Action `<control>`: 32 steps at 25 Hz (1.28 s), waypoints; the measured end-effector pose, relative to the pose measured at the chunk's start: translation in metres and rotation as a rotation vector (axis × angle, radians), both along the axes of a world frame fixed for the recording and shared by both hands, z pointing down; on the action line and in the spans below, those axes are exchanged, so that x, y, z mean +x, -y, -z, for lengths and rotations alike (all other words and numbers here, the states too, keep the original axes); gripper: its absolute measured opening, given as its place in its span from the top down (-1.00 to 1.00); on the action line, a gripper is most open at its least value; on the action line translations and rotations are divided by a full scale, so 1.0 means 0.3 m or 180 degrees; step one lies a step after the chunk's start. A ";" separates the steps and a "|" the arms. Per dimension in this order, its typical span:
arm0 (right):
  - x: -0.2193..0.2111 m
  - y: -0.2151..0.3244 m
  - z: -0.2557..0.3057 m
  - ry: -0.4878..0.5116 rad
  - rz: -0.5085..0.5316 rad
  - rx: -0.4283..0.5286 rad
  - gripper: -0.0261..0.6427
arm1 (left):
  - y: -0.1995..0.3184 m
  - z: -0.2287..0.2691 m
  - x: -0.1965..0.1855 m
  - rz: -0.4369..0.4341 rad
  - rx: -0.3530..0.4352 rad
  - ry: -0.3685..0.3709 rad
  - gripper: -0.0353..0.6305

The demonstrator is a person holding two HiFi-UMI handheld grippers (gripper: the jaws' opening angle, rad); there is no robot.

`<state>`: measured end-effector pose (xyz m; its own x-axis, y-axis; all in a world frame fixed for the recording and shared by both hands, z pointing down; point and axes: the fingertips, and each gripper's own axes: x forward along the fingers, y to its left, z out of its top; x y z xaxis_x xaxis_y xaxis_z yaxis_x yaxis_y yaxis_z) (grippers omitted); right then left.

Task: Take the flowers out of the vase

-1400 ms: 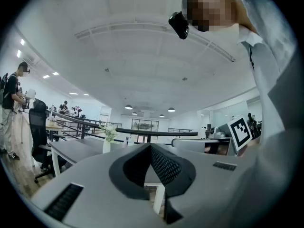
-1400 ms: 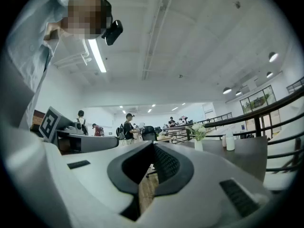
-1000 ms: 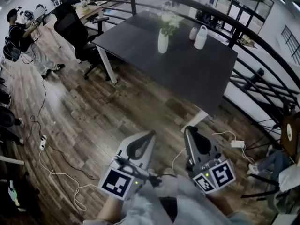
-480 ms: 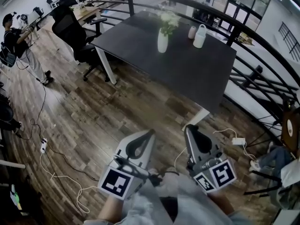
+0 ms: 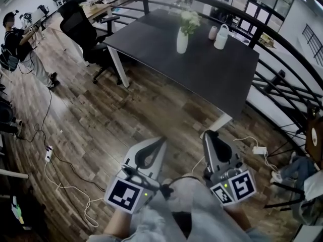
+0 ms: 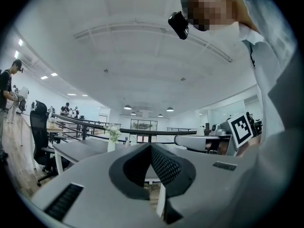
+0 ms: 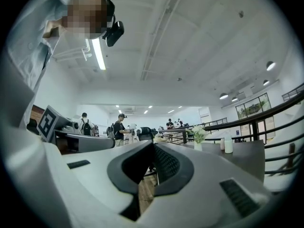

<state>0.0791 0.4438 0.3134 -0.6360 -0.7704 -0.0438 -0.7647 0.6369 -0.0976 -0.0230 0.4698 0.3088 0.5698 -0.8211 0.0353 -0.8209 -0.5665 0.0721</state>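
Note:
A white vase (image 5: 182, 41) with pale flowers (image 5: 189, 20) stands upright on the far part of a dark table (image 5: 212, 79). My left gripper (image 5: 163, 140) and right gripper (image 5: 207, 133) are held side by side close to the body, over the wooden floor and well short of the table. Both point level toward the table, and both are shut with nothing between the jaws. The left gripper view shows the small vase (image 6: 111, 147) and flowers (image 6: 113, 133) left of the closed jaw tips (image 6: 151, 146). In the right gripper view the flowers (image 7: 198, 134) stand right of the tips (image 7: 153, 144).
A white jug (image 5: 220, 37) and a small cup (image 5: 212, 33) stand behind the vase. A black office chair (image 5: 81, 32) is at the table's left end. A dark railing (image 5: 282, 77) curves behind and to the right. Cables (image 5: 55, 183) and a power strip (image 5: 259, 149) lie on the floor. A person (image 5: 17, 39) stands far left.
The table and vase have shifted slightly right and nearer in the head view. Both grippers stay shut, low in front of the body. The person at far left has stepped back.

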 end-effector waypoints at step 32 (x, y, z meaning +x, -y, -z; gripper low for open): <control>-0.064 0.639 -0.039 0.0031 0.0444 -0.0068 0.92 | 0.590 -0.011 0.008 0.0300 -0.0034 0.0052 0.90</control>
